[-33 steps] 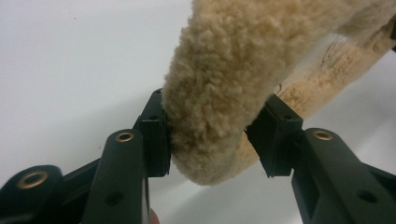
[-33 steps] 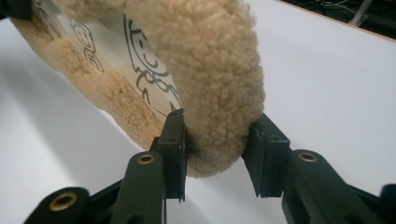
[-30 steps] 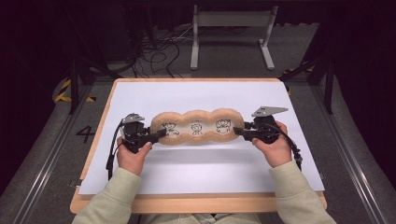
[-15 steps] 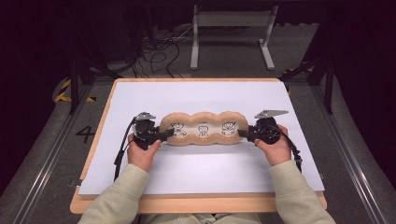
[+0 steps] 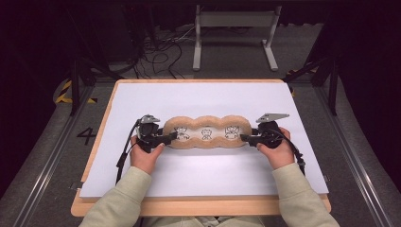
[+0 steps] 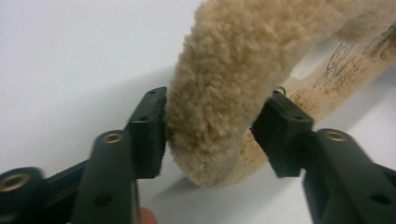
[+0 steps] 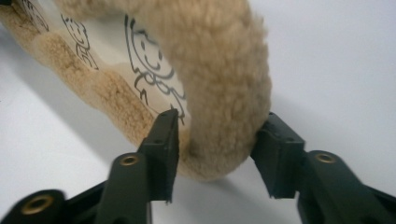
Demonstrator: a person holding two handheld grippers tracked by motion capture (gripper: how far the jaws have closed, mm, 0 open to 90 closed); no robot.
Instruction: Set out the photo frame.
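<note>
- Left hand-held gripper (image 5: 171, 137) sits at the left end of the plush pad (image 5: 206, 132); in its own view (image 6: 208, 133) the fleecy rim lies between the two black jaws. The left pad touches the fleece, while the right one looks just clear of it or barely brushing. These jaws have just been opening, and the grip reads as let go.
- Right hand-held gripper (image 5: 245, 138) meets the pad's right end. In its own view (image 7: 215, 151) the rounded rim sits between the jaws, with both pads right at the fleece and not squeezing it. These jaws have also just been opening.
- A person's left hand (image 5: 145, 152) and right hand (image 5: 276, 147) hold the tools, with pale sleeves coming in from the near edge.
- The plush pad is tan, with three lobes and a pale inner panel printed with little line drawings. It lies flat and lengthwise from left to right.
- It rests on a white sheet (image 5: 208, 177) around the middle of the counter (image 5: 198, 206), whose wooden edge shows along the near side.
</note>
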